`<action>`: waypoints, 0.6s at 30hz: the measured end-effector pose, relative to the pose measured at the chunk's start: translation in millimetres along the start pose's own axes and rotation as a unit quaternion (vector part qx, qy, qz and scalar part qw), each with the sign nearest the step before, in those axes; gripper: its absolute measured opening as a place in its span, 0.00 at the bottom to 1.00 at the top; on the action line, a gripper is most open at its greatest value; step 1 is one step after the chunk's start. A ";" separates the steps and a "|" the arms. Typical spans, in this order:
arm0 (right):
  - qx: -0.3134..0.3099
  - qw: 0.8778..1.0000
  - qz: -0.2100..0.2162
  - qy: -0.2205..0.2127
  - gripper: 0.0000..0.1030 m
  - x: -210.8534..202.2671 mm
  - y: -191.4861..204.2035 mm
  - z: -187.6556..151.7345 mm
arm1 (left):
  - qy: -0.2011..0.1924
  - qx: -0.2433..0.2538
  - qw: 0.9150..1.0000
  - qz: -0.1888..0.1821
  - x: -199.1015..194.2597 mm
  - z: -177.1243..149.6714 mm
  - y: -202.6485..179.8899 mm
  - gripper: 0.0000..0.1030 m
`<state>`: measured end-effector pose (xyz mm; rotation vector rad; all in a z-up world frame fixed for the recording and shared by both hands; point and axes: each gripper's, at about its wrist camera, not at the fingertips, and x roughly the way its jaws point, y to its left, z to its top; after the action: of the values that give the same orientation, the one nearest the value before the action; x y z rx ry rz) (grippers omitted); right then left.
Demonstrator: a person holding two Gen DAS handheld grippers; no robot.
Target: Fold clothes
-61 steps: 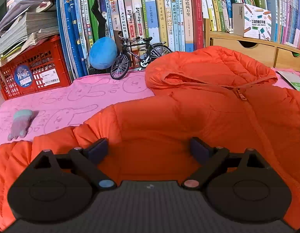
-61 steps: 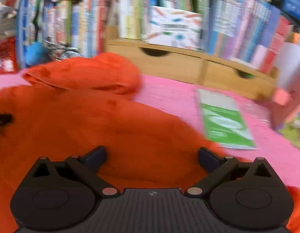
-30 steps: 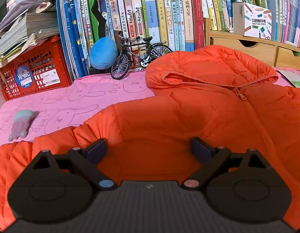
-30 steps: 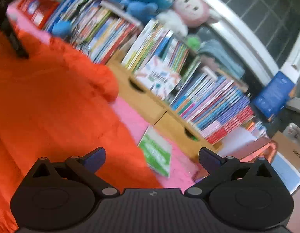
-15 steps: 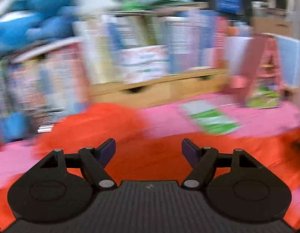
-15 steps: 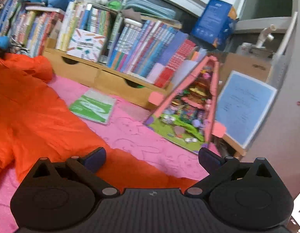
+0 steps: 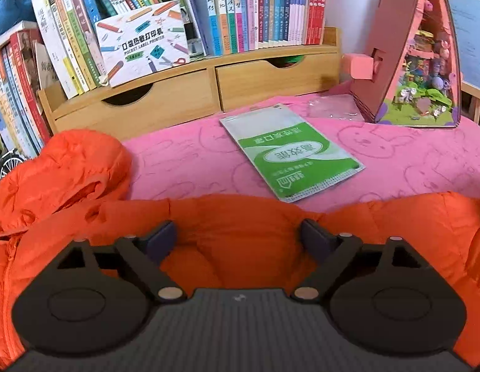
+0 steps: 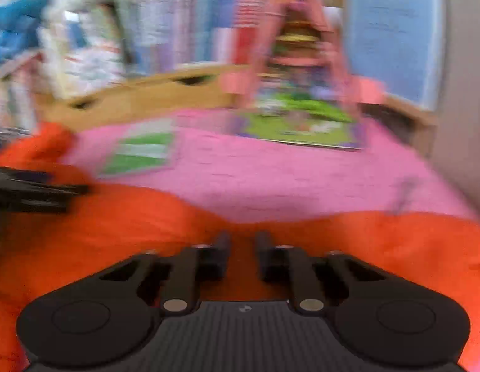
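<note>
An orange puffer jacket (image 7: 240, 217) lies spread on the pink cloth, its hood (image 7: 78, 167) bunched at the left. My left gripper (image 7: 238, 237) is open, low over the jacket's upper edge near the right shoulder, with fabric between and below its fingers. The right wrist view is motion-blurred. There my right gripper (image 8: 243, 248) has its fingers drawn close together on a fold of the orange jacket (image 8: 379, 241), near its edge. The left gripper (image 8: 32, 192) shows as a dark shape at the far left of that view.
A green and white packet (image 7: 289, 152) lies on the pink cloth (image 7: 410, 161) just beyond the jacket. A wooden drawer shelf (image 7: 193, 99) full of books stands behind. A pink toy house (image 7: 410, 62) stands at the back right.
Both grippers swung right, from the jacket's body toward its right sleeve. The right gripper's fingers went from wide apart to nearly together on the fabric. The left stayed open.
</note>
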<state>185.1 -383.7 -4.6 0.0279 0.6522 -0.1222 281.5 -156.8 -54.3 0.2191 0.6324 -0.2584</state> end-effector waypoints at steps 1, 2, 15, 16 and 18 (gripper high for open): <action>-0.005 1.000 -0.030 0.001 0.06 0.3 -6.7 -0.4 | 0.001 -0.003 1.000 0.001 0.6 0.2 0.4 0.87; -0.013 0.999 -0.051 0.001 0.06 -0.4 -13.5 -1.7 | 0.002 -0.005 1.000 0.001 1.2 0.5 0.8 0.87; -0.057 0.990 -0.116 -0.058 0.29 -35.3 14.3 -6.5 | 0.005 -0.014 1.000 -0.005 3.1 1.2 4.4 0.87; -0.061 0.993 -0.081 -0.065 0.32 -36.6 29.0 -1.8 | 0.005 -0.014 1.000 -0.005 3.1 1.0 4.5 0.87; -0.065 0.996 -0.009 -0.062 0.34 -33.4 58.3 6.5 | 0.005 -0.015 1.000 -0.005 3.0 0.6 5.0 0.87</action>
<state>169.9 -322.8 20.0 -0.1109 0.5363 -0.0971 285.7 -152.8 -55.0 0.1880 0.6471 -0.2582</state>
